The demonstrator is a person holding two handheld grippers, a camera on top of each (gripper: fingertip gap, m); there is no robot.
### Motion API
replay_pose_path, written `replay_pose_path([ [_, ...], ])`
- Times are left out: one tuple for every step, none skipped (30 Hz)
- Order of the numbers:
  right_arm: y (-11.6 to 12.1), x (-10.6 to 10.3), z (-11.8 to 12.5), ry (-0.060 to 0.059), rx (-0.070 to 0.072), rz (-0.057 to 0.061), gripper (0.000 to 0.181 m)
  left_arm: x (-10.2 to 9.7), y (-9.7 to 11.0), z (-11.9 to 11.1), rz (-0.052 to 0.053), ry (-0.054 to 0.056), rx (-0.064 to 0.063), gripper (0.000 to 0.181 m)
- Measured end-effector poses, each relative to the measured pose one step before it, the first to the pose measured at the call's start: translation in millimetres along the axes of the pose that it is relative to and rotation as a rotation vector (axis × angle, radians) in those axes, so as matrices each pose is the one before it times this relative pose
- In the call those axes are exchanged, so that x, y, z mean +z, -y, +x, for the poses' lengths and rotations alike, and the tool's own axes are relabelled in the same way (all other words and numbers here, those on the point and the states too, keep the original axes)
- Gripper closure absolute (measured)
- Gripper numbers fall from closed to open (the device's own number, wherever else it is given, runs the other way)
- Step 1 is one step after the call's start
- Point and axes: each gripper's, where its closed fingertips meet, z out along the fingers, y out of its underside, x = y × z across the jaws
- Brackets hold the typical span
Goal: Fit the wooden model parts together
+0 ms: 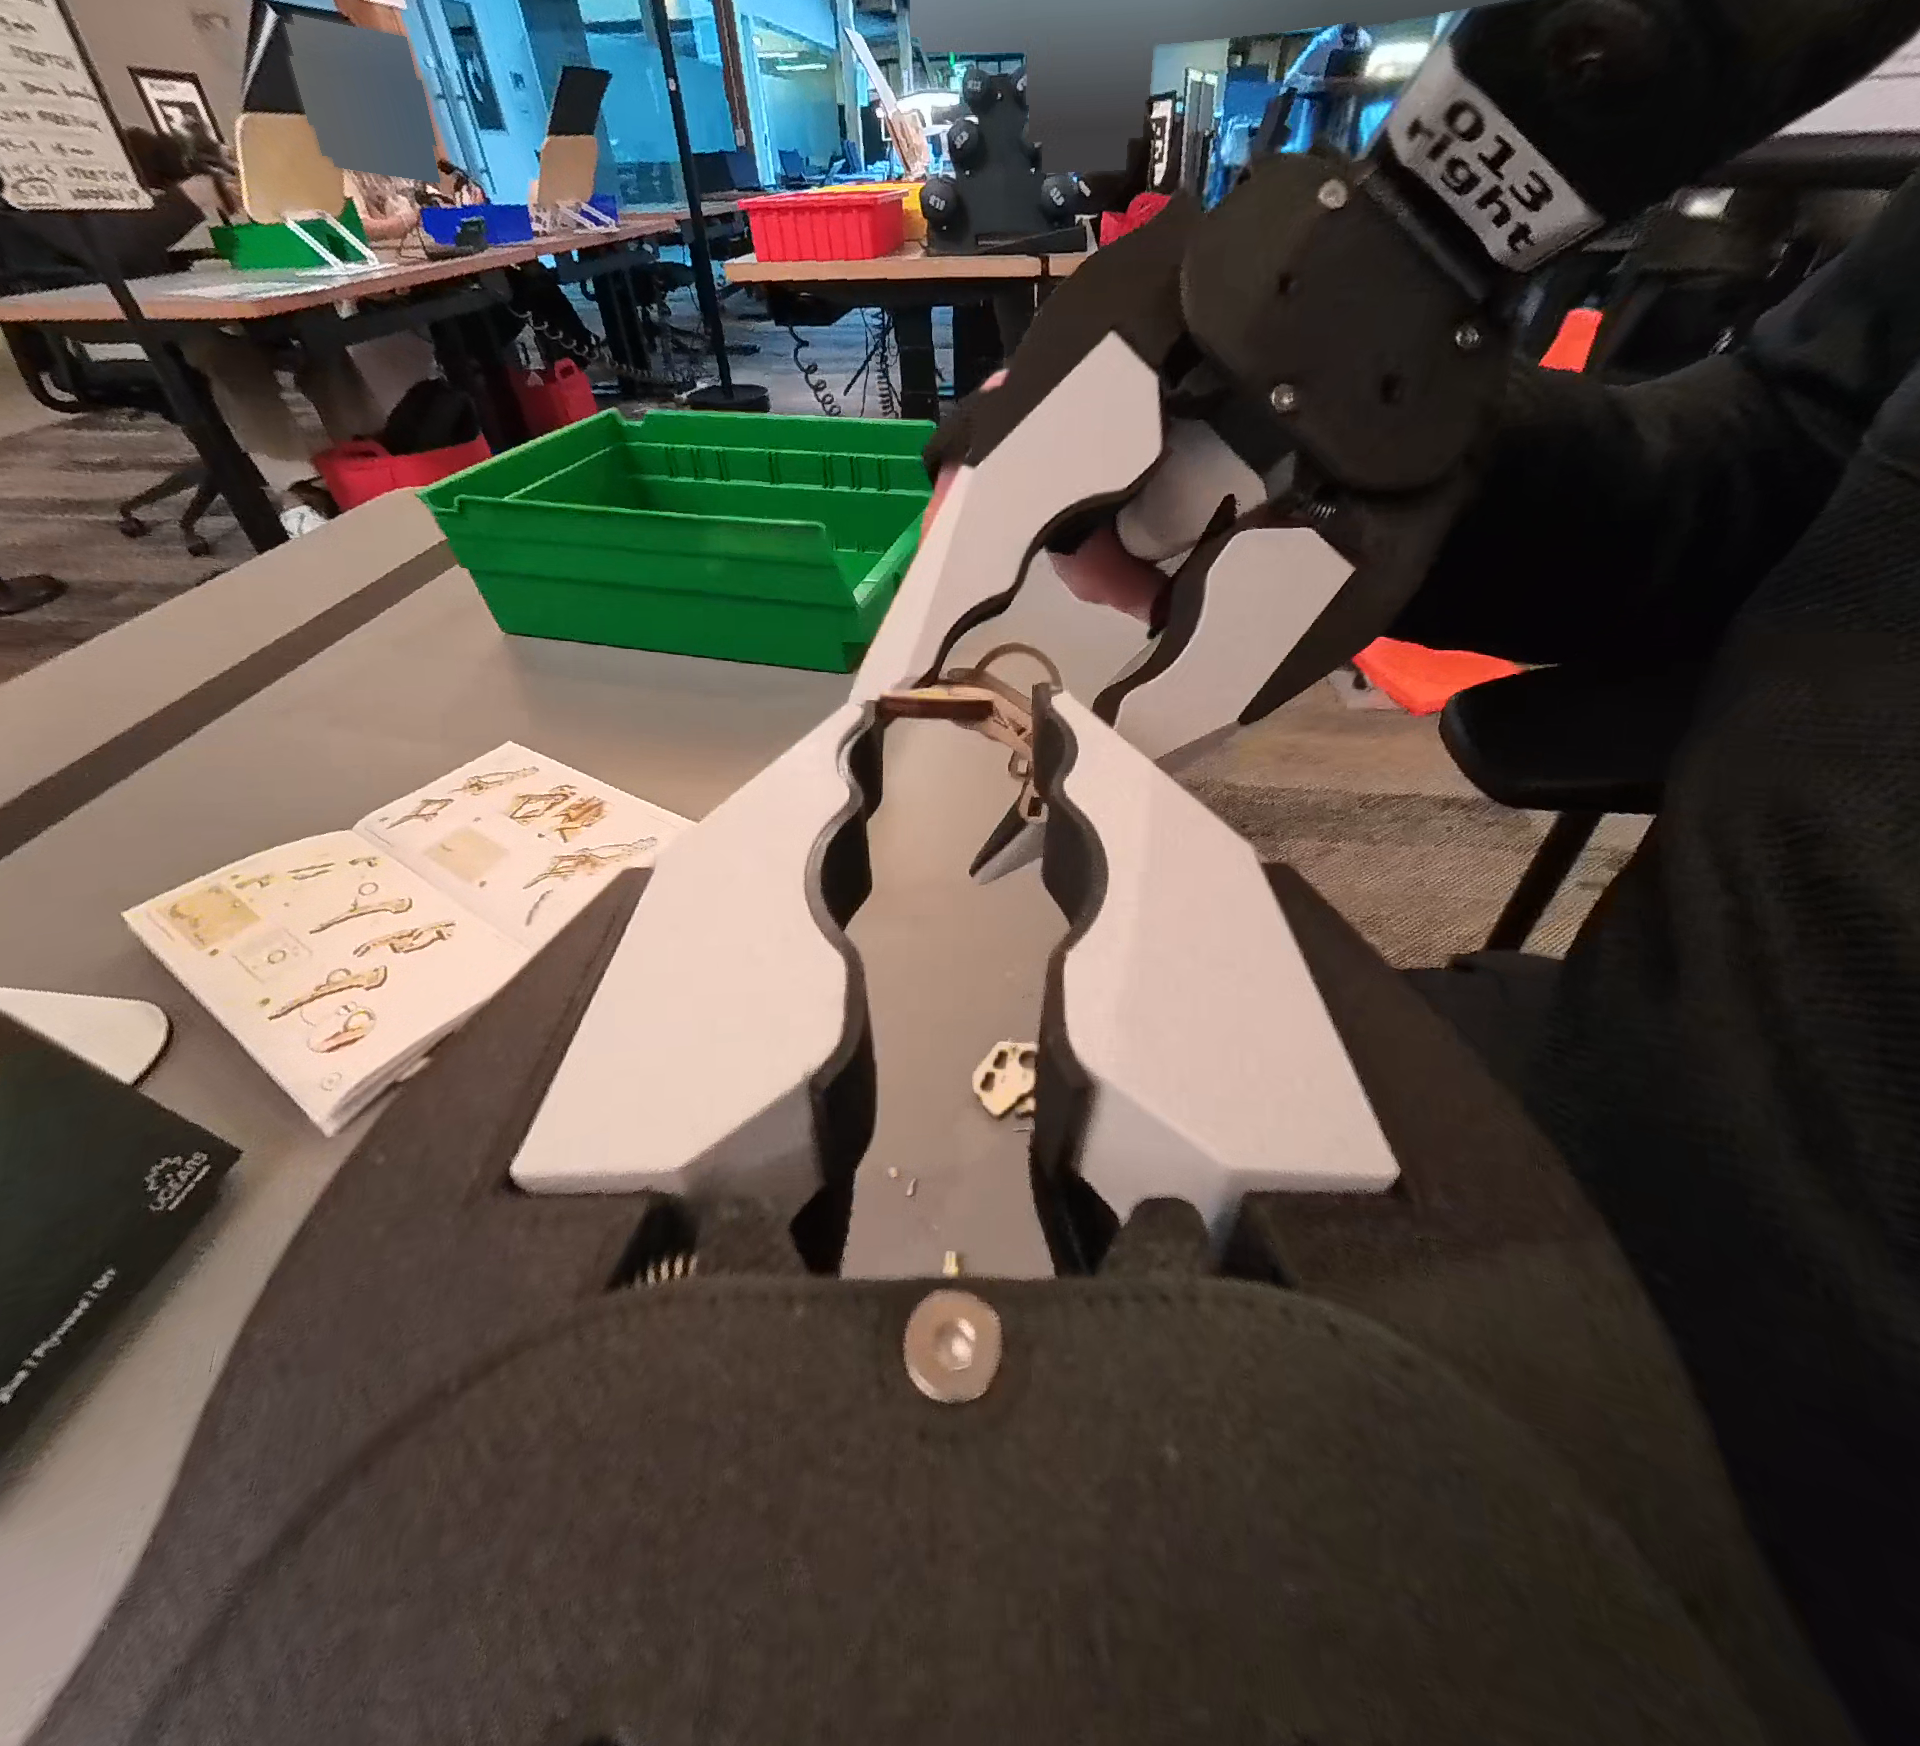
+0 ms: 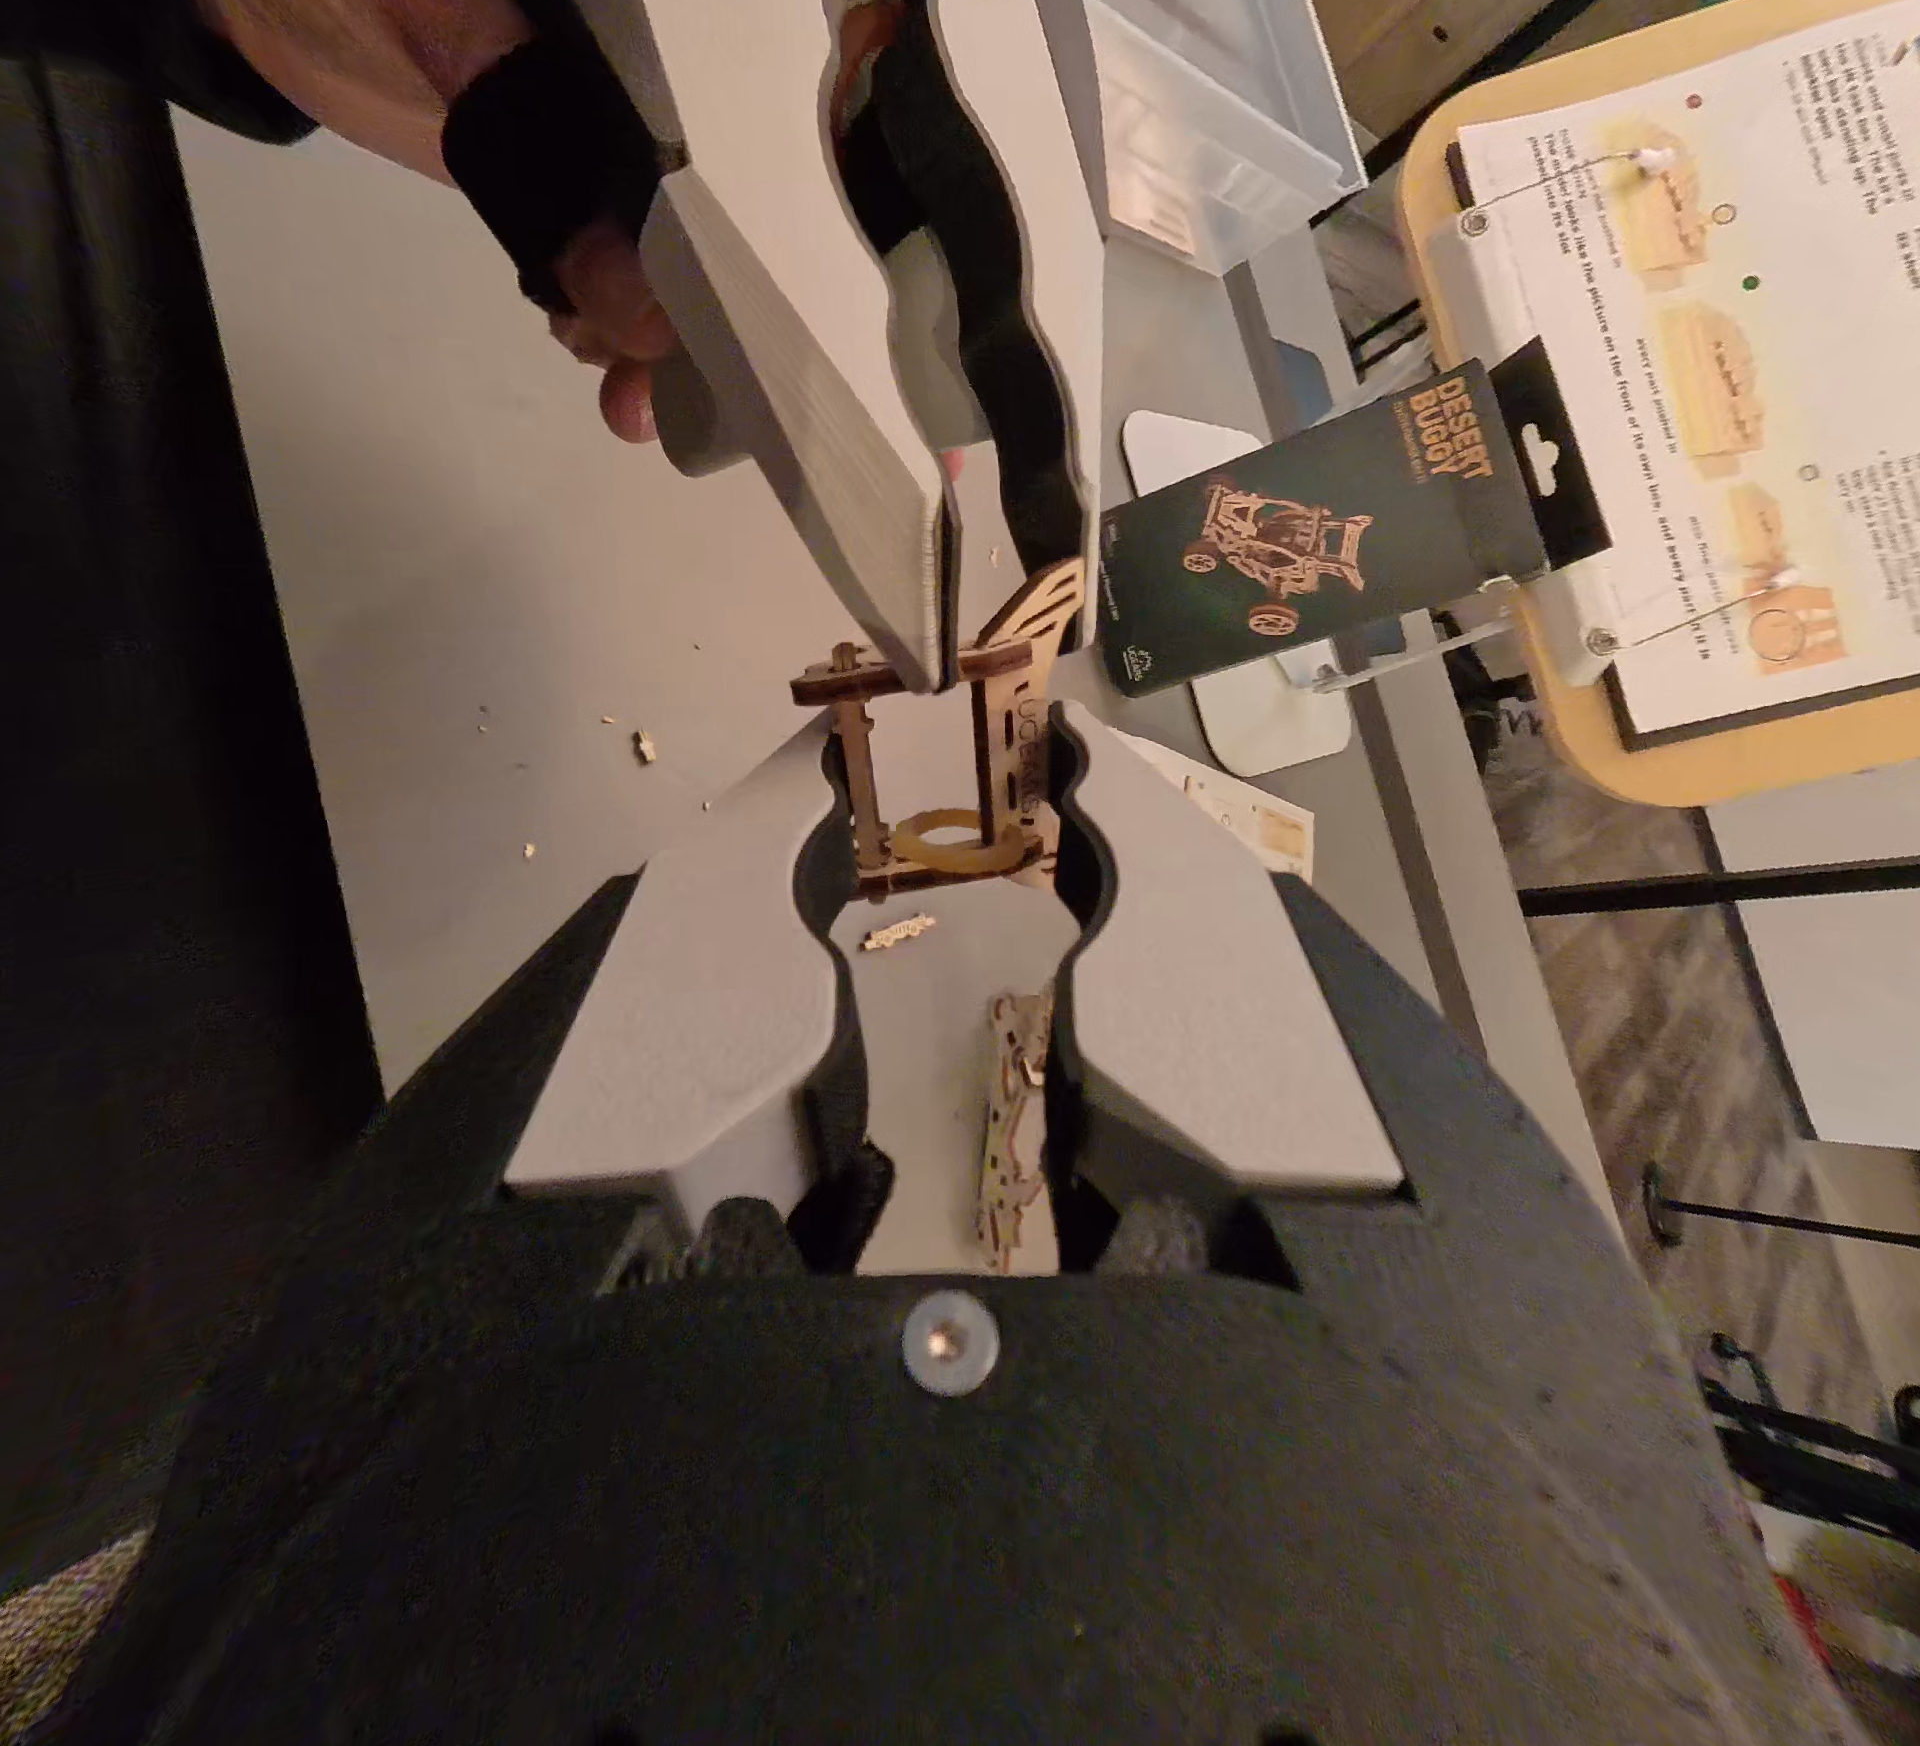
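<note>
both grippers grasp one small light-brown wooden model frame above the grey table: the right gripper clamps its sides, the left gripper pinches its dark top bar.

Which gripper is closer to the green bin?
Right, probably. The right gripper hangs just beside the green bin; the left gripper reaches from farther back, behind the wooden model.
</note>
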Motion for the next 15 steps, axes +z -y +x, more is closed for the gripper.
replay_pose_path([
  [0.47, 0.21, -0.52, 0.0047, 0.0061, 0.0085, 0.15, -0.34, -0.4, -0.06, 0.0065, -0.0059, -0.013, 0.155],
  [-0.09, 0.21, 0.01, 0.0016, 0.0013, 0.0067, 0.15, -0.13, -0.6, -0.34, 0.0061, -0.003, -0.0095, 0.155],
  [-0.25, 0.05, 0.32, -0.0018, -0.0026, 0.007, 0.15, -0.21, -0.4, -0.17, 0.0089, -0.0064, -0.0125, 0.155],
  [0.44, -0.23, -0.5, 0.0049, 0.0014, 0.013, 0.149, -0.57, 0.0, 0.55, 0.0129, -0.0163, -0.0232, 0.156],
  [1.58, -0.64, -0.78, 0.0077, 0.0018, 0.0221, 0.149, -0.8, 0.42, 0.69, 0.0187, -0.0187, -0.0272, 0.156],
  [1.16, -0.87, -0.06, 0.0029, -0.0044, 0.0202, 0.149, -0.76, 0.08, 0.43, 0.0174, -0.0173, -0.0267, 0.157],
  [-0.77, -0.45, 0.69, -0.0002, -0.0064, 0.0061, 0.148, -0.54, -1.05, -0.52, 0.0102, -0.0101, -0.0222, 0.157],
  [-1.14, -0.27, -0.23, 0.008, 0.0023, 0.0019, 0.148, -0.91, -1.45, -1.23, 0.0074, -0.0039, -0.0148, 0.16],
  [1.07, -1.0, -0.55, 0.0136, 0.0098, 0.0184, 0.148, -0.89, -0.88, -0.93, 0.0068, -0.0026, -0.0107, 0.164],
  [1.39, -1.42, -0.12, 0.0107, 0.0109, 0.0187, 0.149, -0.55, -0.32, 0.11, 0.0047, -0.007, -0.0101, 0.165],
  [-0.95, -0.53, -0.17, 0.0077, -0.0006, -0.0018, 0.149, -0.11, 0.05, -0.14, 0.0046, -0.0042, -0.0082, 0.167],
  [-2.42, 0.31, -0.74, 0.0061, -0.0164, -0.0129, 0.15, 0.08, -0.56, -0.46, 0.0012, -0.0043, -0.0103, 0.167],
  [-2.55, 0.68, -0.02, -0.0001, -0.0162, -0.0123, 0.151, -0.13, 0.54, -0.8, 0.0051, -0.0013, -0.0123, 0.166],
  [-2.21, 0.53, 0.36, 0.0001, -0.0061, -0.0078, 0.151, -0.82, 2.61, -0.94, 0.016, -0.0021, -0.0208, 0.164],
  [-1.33, 0.24, 0.05, 0.0017, -0.0039, -0.0031, 0.151, -1.36, 4.16, -1.24, 0.0226, -0.0075, -0.0424, 0.159],
])
